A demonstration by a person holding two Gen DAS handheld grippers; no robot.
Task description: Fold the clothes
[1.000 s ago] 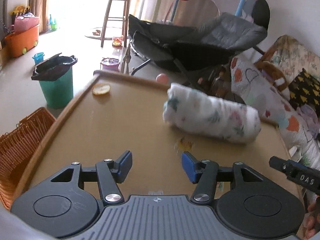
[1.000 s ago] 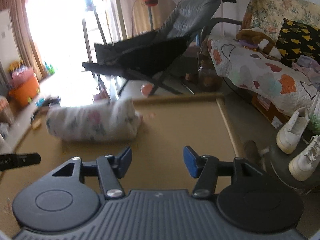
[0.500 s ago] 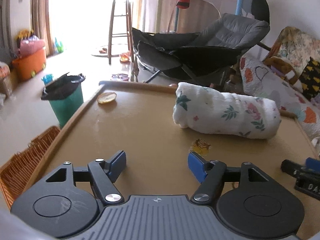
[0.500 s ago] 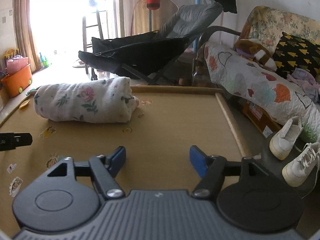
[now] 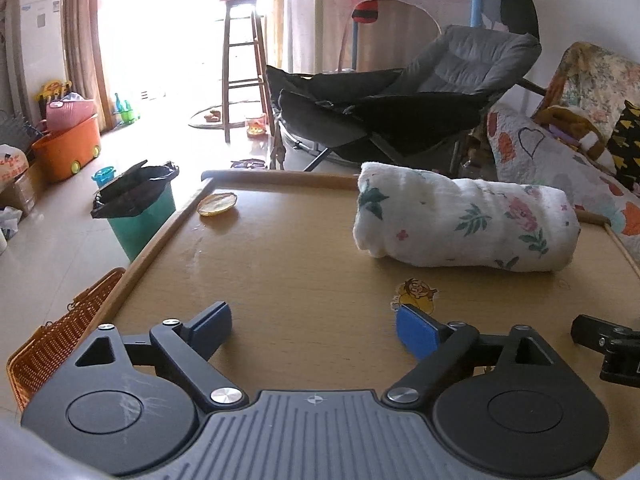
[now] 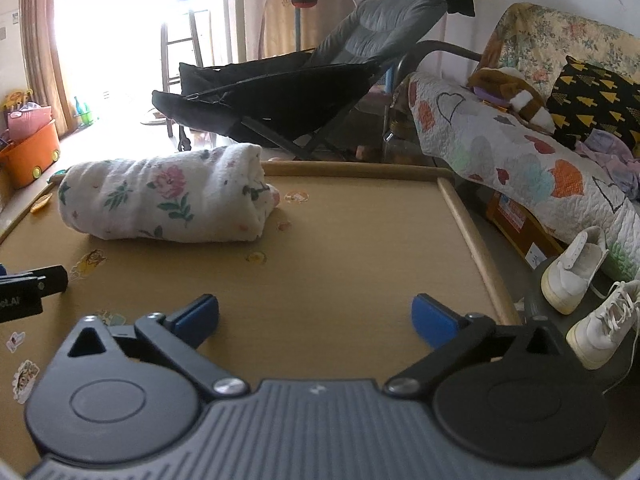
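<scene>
Nearest to me, my left jaws (image 5: 314, 326) stand wide with nothing but bare table (image 5: 288, 264) between the blue pads; they have just been opening. My right jaws (image 6: 316, 316) have been opening too, now as wide as they go, and empty as well. Each pair hangs low over the near half of the table, pointing down and forward, and the tip of one shows at the edge of the other's view.

Farther on, well clear of both, the flowered cloth (image 5: 464, 224) lies rolled into a fat bundle near the table's far rim, long side across. From the right it sits ahead and to the left (image 6: 164, 200).

I judge the fold done and this the letting-go. To do it well I would keep both pairs wide and draw back without brushing the roll, since a loose end could spring open. If it needs squaring, I would press from both ends together, not one side.
</scene>
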